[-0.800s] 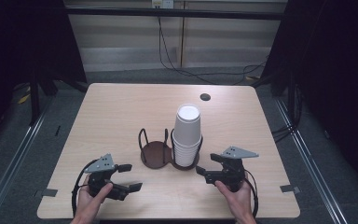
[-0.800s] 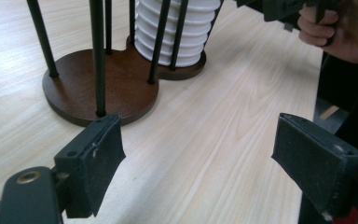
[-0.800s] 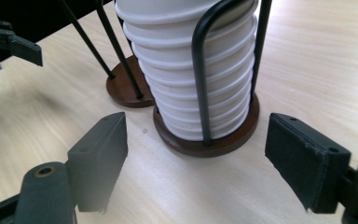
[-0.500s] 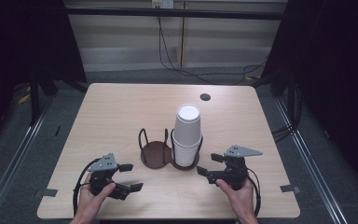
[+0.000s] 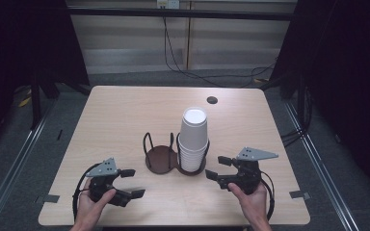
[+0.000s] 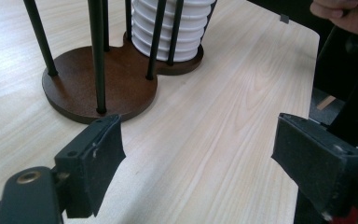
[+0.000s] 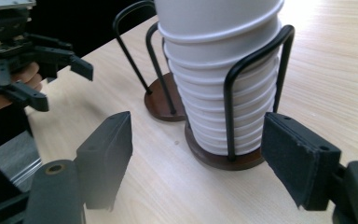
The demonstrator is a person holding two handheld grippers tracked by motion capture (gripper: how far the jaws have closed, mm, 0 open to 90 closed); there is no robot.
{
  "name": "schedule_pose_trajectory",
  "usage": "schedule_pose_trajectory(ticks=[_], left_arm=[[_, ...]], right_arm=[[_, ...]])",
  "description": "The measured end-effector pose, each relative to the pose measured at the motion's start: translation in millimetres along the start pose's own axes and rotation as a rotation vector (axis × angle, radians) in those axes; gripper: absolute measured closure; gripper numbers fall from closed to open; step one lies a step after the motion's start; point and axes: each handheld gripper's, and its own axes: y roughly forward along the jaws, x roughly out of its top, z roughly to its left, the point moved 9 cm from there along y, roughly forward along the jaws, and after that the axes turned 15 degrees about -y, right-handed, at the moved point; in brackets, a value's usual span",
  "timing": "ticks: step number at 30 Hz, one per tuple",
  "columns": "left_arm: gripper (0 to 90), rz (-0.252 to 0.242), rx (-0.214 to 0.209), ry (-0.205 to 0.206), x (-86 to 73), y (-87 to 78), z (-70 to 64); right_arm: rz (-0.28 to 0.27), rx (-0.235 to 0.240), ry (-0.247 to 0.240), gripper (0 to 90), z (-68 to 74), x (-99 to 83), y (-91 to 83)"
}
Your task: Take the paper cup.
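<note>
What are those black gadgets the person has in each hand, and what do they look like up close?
They are two hand-held grippers. The left gripper and the right gripper are both black, each with two flat, blocky jaws faced with dark pads. A grey three-cornered plate with small holes sits on top of each, and a black cable loops from the back. The forearms are bare; no sleeves show.

The cup stack (image 5: 193, 139) stands in the holder's (image 5: 162, 159) right compartment, mid-table (image 5: 125, 110).
</note>
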Motion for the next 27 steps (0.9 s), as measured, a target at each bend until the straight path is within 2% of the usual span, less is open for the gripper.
schedule_pose_trajectory(ticks=[6, 8, 9, 10, 12, 13, 15, 17, 20, 23, 27], left_arm=[[15.9, 0.004, 0.004, -0.003, -0.6, -1.0, 0.7], [15.9, 0.001, 0.006, -0.002, -0.3, -1.4, 1.2], [16.0, 0.001, 0.008, -0.001, -0.3, -1.7, 1.4], [16.0, 0.001, 0.011, 0.004, -0.6, -1.8, 1.8], [16.0, 0.005, 0.01, -0.003, -1.5, -1.3, 1.5], [16.0, 0.009, 0.008, -0.003, -2.1, -1.0, 1.4], [16.0, 0.015, 0.006, -0.004, -3.0, 0.0, 0.9], [16.0, 0.015, 0.005, -0.006, -3.0, -0.3, 1.1], [16.0, 0.012, 0.009, -0.003, -2.8, -1.2, 1.6], [16.0, 0.019, 0.007, -0.005, -3.4, -2.0, 1.3], [16.1, 0.018, 0.008, -0.013, -3.2, -1.4, 1.8]], right_arm=[[0.018, 0.049, -0.004, 25.6, 1.7, 5.4, -0.2], [0.022, 0.045, -0.008, 25.6, 1.5, 7.2, -0.7], [0.033, 0.037, -0.026, 25.3, 0.2, 10.9, -1.9], [0.041, 0.046, -0.029, 22.1, -2.0, 17.9, -3.5], [0.036, 0.048, -0.026, 22.7, -2.5, 20.6, -4.2], [0.035, 0.069, -0.033, 23.1, -1.8, 25.1, -4.5], [0.031, 0.078, -0.053, 23.0, -1.2, 35.4, -5.3], [0.028, 0.094, -0.053, 21.9, -1.1, 41.0, -4.8], [0.033, 0.081, -0.057, 19.9, -3.4, 44.4, -4.6], [0.023, 0.087, -0.046, 20.1, -9.2, 51.8, -9.8], [0.043, 0.083, -0.067, 20.0, -12.4, 60.3, -14.0]])
